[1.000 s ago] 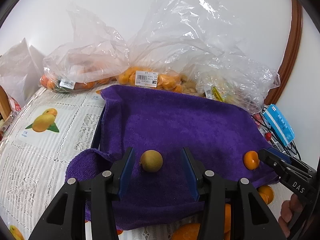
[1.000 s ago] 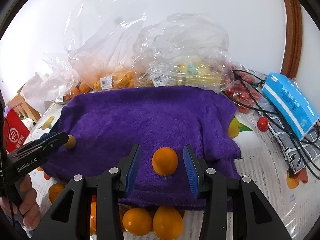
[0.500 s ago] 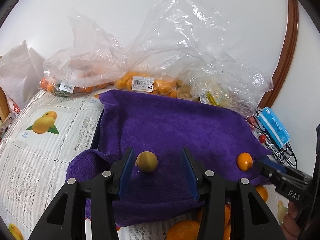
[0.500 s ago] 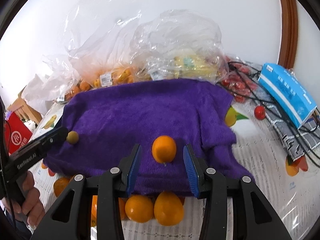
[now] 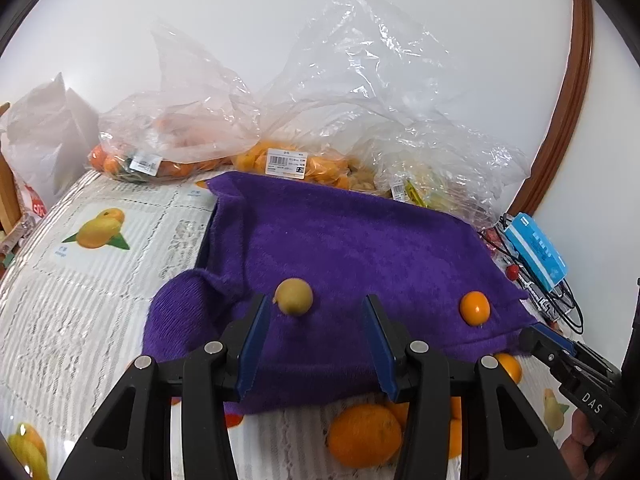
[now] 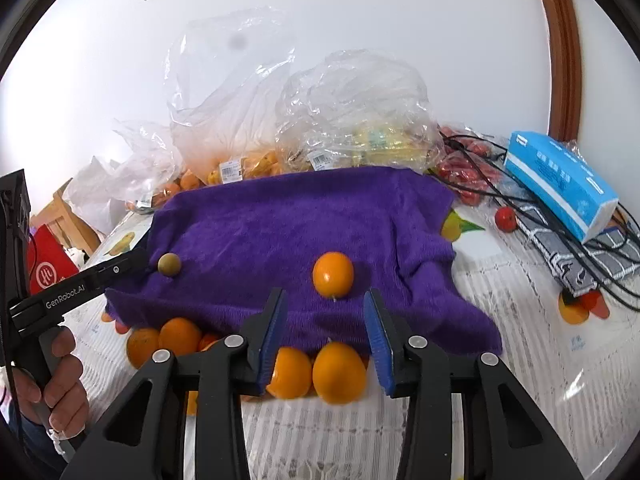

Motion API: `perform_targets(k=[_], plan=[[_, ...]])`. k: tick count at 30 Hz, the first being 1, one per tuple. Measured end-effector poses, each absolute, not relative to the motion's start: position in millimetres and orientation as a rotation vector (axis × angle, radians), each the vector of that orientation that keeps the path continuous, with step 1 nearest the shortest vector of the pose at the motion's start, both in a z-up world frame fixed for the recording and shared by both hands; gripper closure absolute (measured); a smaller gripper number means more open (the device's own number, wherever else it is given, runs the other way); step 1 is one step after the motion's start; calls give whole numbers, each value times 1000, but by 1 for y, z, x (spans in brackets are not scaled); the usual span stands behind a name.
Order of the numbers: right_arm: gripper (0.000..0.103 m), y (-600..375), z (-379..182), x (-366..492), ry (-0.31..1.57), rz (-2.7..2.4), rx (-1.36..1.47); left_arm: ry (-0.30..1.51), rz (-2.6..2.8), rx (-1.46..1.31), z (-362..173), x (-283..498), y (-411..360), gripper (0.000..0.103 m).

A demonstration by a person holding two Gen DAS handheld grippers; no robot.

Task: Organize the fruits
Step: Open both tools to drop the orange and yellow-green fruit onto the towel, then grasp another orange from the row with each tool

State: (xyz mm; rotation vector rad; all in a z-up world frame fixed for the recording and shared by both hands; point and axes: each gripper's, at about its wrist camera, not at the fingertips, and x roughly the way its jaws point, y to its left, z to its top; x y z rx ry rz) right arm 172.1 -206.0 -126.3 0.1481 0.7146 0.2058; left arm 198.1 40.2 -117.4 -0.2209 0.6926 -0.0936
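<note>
Both tongs we hold apart, gripping nothing: left tongs (image 5: 314, 340) sit below the greenish fruit (image 5: 293, 296) on the purple towel (image 5: 360, 240); right tongs (image 6: 324, 330), closing, below the orange (image 6: 333, 274).

One orange (image 6: 333, 274), one olive-brown fruit (image 6: 169, 264)

"GenRobot.AI" is printed on the left tongs (image 6: 132, 262), and "DAS" on the right tongs (image 5: 534, 338).

Left gripper (image 5: 312, 336) fingers spread, empty; right gripper (image 6: 326, 334) fingers closing, empty.
</note>
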Motion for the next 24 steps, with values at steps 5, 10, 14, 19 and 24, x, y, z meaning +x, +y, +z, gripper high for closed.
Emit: perform_targets(k=[5,10,14,19,24], plan=[[66,-209,-135,163,752,228,165,674,-66,-204,-118,184,44,54],[67,-201,-147,157,792,202,99,670,-42,-223,-120,169,53,51],[66,-207,-151,155,802,172,110,676,-25,-254,-122,162,63,50],[66,-210,-156,160,843,163,120,698,-25,-285,-126,158,70,50],[67,-208,-164,171,899,149,126,728,-41,-259,-130,161,62,50]])
